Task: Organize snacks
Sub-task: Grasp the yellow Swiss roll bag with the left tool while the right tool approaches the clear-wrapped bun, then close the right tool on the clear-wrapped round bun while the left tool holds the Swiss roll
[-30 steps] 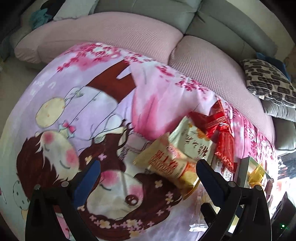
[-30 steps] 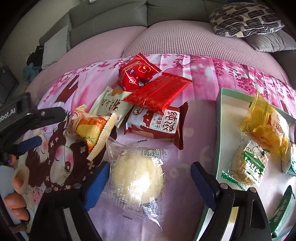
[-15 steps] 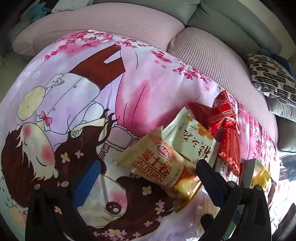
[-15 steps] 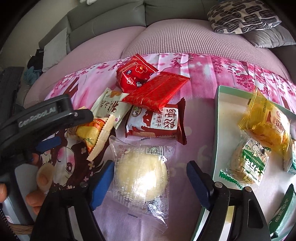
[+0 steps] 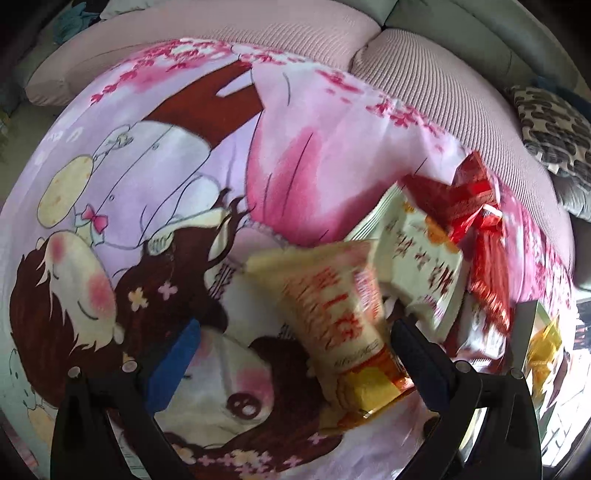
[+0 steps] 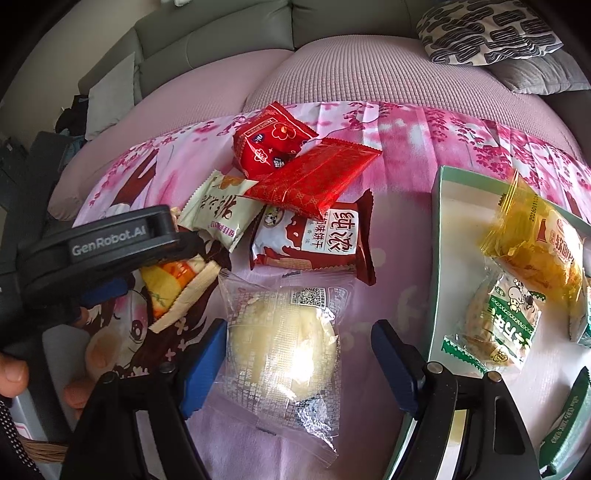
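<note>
Snack packets lie in a loose pile on a pink cartoon cloth. My left gripper (image 5: pixel 291 350) is open around a yellow cake packet (image 5: pixel 332 314); its right finger is beside the packet's lower end. That packet also shows in the right wrist view (image 6: pixel 173 288), partly under the left gripper body (image 6: pixel 99 247). My right gripper (image 6: pixel 299 362) is open around a clear-wrapped round bun (image 6: pixel 280 350). Beyond lie a cream packet (image 6: pixel 221 210), a brown-and-white biscuit packet (image 6: pixel 314 240) and two red packets (image 6: pixel 310 177).
A green-rimmed white tray (image 6: pixel 437 258) at the right holds a yellow packet (image 6: pixel 535 247), a green-and-white packet (image 6: pixel 498 325) and others. A pink sofa (image 6: pixel 351 70) with a patterned cushion (image 6: pixel 487 29) lies behind. The tray edge shows in the left wrist view (image 5: pixel 524 332).
My left gripper has moved in toward the yellow cake packet, which now lies between its fingers. My right gripper has edged closer over the bun.
</note>
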The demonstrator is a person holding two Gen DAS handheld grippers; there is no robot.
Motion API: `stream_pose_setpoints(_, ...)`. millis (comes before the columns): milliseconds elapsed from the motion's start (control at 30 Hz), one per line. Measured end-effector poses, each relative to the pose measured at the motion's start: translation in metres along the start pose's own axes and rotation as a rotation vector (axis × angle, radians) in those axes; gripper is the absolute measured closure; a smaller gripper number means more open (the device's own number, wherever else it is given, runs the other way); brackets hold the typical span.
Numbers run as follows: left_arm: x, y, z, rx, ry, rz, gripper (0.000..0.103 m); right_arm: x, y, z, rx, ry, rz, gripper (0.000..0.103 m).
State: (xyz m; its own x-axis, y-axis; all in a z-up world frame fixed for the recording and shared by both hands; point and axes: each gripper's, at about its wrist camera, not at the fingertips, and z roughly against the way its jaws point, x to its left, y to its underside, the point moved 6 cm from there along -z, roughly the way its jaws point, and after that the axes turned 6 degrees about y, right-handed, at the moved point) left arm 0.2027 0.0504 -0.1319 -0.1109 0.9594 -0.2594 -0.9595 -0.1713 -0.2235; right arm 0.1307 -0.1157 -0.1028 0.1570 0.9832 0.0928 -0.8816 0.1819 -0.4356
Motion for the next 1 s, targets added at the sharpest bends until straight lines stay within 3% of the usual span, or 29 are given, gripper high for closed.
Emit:
stream_pose_setpoints(100,0.013,0.003,0.002,0.020,-0.002,0.010,0.000,0.000,0.000,0.000,0.001,0.000,-0.001,0.022)
stream_pose_setpoints(267,0.029,-0.005,0.010,-0.018,-0.016,0.022,0.000,0.002,0.002,0.000,0.006,0.005,0.013,0.022)
stream_pose_setpoints(500,0.016,-0.016,0.007,-0.045,0.011,-0.049,0.002,0.003,0.002,0.001,0.005,0.020,0.038,0.022)
stream_pose_setpoints(633,0.004,-0.018,0.004,-0.036,0.008,-0.085,0.021,0.007,0.003,0.000,0.005,0.032,0.063,0.022)
stream_pose_setpoints(767,-0.004,-0.018,0.002,-0.034,0.020,-0.123,0.032,0.012,0.006,-0.002,0.012,0.035,0.084,0.022)
stream_pose_setpoints(833,-0.008,-0.017,0.001,-0.030,0.024,-0.128,0.044,0.013,0.007,-0.002,0.010,0.041,0.094,0.022)
stream_pose_setpoints(1000,-0.013,-0.011,0.002,-0.017,0.008,-0.158,0.051,0.014,0.008,-0.002,0.010,0.039,0.098,0.022)
